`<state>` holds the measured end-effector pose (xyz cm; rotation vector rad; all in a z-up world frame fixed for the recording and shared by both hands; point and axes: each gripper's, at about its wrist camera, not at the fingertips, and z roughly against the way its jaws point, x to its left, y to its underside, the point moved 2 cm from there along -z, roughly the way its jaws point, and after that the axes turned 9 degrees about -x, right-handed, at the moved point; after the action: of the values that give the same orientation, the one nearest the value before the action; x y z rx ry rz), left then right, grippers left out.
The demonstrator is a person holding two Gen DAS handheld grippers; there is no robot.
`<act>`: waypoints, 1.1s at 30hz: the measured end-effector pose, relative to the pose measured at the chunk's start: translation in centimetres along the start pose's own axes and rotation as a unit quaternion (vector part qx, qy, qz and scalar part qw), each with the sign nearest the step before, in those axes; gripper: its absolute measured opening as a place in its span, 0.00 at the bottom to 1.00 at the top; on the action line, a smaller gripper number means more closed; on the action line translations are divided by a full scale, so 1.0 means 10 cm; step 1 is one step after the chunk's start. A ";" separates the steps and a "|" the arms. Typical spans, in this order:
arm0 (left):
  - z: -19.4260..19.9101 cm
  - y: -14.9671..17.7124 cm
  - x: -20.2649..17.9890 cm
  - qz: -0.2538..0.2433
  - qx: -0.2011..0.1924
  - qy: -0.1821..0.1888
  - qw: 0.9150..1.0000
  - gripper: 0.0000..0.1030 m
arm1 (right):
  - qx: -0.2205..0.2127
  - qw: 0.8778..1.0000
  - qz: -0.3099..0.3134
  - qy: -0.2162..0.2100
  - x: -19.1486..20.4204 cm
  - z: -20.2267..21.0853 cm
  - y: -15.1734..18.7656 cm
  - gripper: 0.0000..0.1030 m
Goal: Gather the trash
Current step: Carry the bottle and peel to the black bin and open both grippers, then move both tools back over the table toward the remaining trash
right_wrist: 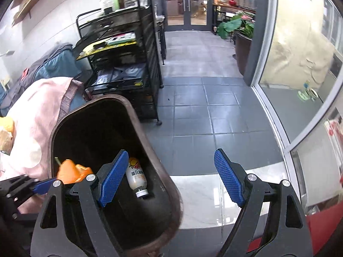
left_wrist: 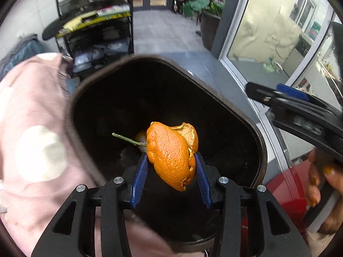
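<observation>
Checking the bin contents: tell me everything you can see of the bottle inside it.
The bottle is small, clear plastic, holding pale yellowish liquid, with a white label showing an orange fruit graphic and dark characters. It lies tilted in the dark brown bin, neck pointing down toward the camera. Its upper end sits behind the right gripper's left pad. Nothing grips it.

**Black frames, blue pads**

Left gripper [left_wrist: 171,171]: black angular arms, ribbed blue pads [left_wrist: 140,177], silver screws at the pivots. Right gripper [right_wrist: 171,177], lower frame: same build, textured blue pads [right_wrist: 230,175]. Yellow-painted nails on the hand [left_wrist: 321,192], right edge.
</observation>
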<state>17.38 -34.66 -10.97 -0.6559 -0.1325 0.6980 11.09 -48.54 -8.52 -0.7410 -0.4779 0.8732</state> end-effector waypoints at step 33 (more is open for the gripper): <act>0.11 0.00 -0.28 -0.081 -0.040 -0.046 0.995 0.79 | -0.063 0.997 -0.036 0.015 -0.32 0.20 -0.01 0.84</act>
<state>14.87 -35.93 -9.82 -0.6812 -0.2978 0.5681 8.01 -50.48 -7.41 -0.8462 -0.5325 0.7694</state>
